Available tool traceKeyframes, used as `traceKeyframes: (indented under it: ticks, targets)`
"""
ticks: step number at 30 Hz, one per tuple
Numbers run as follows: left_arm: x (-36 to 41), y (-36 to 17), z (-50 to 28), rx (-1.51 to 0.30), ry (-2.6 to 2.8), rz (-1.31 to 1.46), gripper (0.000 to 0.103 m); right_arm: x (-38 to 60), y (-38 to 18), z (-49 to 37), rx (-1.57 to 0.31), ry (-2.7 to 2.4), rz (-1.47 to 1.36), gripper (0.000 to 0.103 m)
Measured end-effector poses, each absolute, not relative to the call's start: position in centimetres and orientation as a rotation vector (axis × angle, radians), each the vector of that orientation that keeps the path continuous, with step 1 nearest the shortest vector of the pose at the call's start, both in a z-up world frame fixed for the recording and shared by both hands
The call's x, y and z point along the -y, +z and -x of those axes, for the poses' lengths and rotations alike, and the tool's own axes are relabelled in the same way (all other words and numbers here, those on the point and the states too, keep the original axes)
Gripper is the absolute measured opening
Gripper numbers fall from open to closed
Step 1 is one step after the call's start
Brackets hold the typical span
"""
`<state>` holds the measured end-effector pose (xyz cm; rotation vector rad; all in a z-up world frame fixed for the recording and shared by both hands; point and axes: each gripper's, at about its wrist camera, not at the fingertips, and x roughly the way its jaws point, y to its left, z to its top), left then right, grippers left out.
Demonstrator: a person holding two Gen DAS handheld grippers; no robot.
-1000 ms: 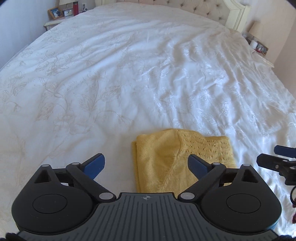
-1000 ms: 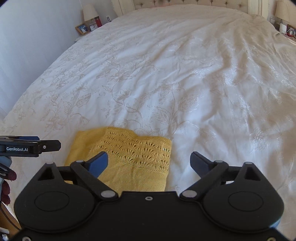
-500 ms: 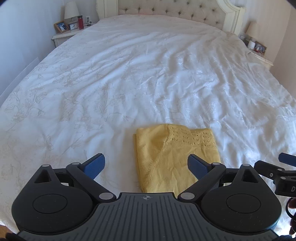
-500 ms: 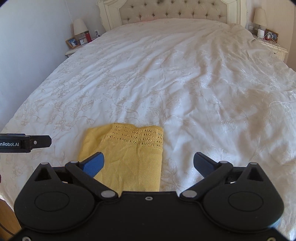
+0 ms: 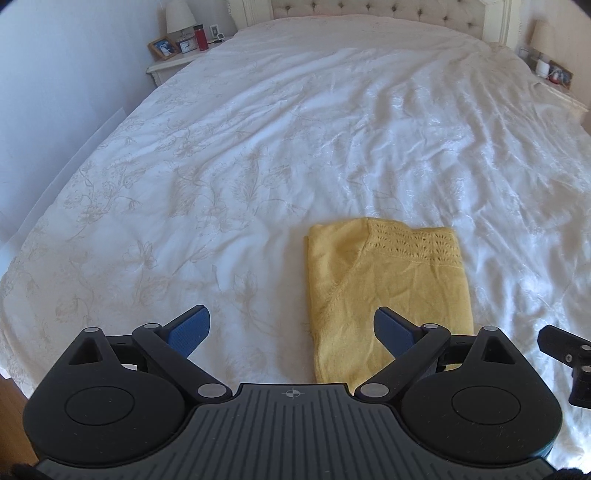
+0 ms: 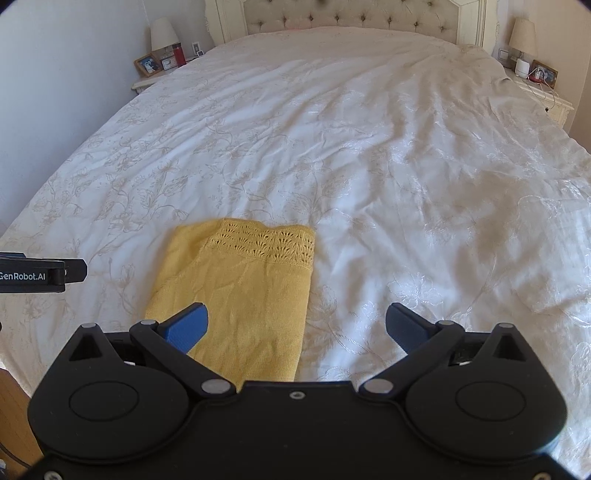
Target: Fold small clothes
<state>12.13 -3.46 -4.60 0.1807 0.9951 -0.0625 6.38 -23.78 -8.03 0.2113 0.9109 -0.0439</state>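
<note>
**Both Grippers Spread Wide Above a Folded Yellow Knit**

Blue fingertips of the left gripper spread far apart, holding nothing, raised clear of the bedding. Same on the right gripper: blue pads parted wide, nothing between them, hovering off the cloth.

Just past the left gripper, at about 1 o'clock in the left wrist view: a yellow knit garment, folded into a neat upright rectangle, lying flat on the white bedspread. Lacy openwork band across its far edge, a diagonal fold line running over the front. Near end hidden behind the right-hand finger linkage. Seen from the right wrist camera at roughly 11 o'clock, the same garment, with the left-hand blue pad overlapping its near left corner in the picture; contact impossible to judge.

Farther out: embroidered floral bedspread, rumpled toward 2 o'clock. At 12 o'clock, a tufted headboard. At 10 o'clock, a nightstand bearing a lamp, a framed photo and a red bottle. At 2 o'clock, a second nightstand with another lamp.
</note>
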Motion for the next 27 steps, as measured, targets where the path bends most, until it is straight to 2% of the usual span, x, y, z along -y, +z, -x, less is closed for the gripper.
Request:
traceKeyframes:
  ticks: [9,27]
  targets:
    - [4.7,-5.4,-10.4,-1.06,-0.116,-0.12,0.097,24.1,-7.4,-5.5,-0.884,-0.037,-0.211,0.101]
    - [5.3,-7.9,-8.5,-1.16,-0.076,-0.084,0.097,25.7,-9.3,-5.4,-0.995,-0.005,-0.238,0.101]
